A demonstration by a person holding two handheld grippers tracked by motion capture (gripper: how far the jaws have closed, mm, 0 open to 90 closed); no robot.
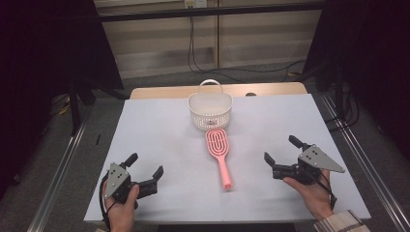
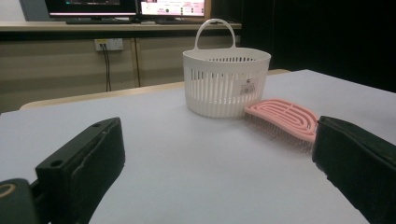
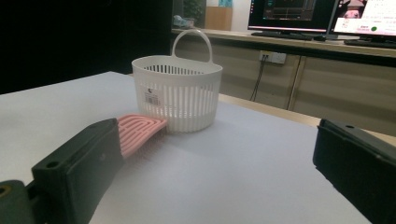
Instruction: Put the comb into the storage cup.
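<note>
A pink hairbrush [image 1: 220, 153] lies flat on the white table [image 1: 159, 125], its head near a white slatted basket [image 1: 210, 110] and its handle toward the front. The basket [image 2: 226, 80] stands upright at the table's far middle and looks empty. My left gripper [image 1: 145, 169] rests at the front left, open, with nothing between its jaws. My right gripper [image 1: 281, 150] rests at the front right, also open and holding nothing. In the left gripper view the brush head [image 2: 285, 118] lies right of the basket. The right gripper view has the brush head [image 3: 139, 130] left of the basket [image 3: 177, 94].
The table's wooden far edge [image 1: 164, 91] runs behind the basket. Cables [image 1: 203, 63] hang by the wall beyond. Monitors [image 3: 299, 16] stand on a shelf in the background. Metal rails [image 1: 63, 164] run along both sides of the table.
</note>
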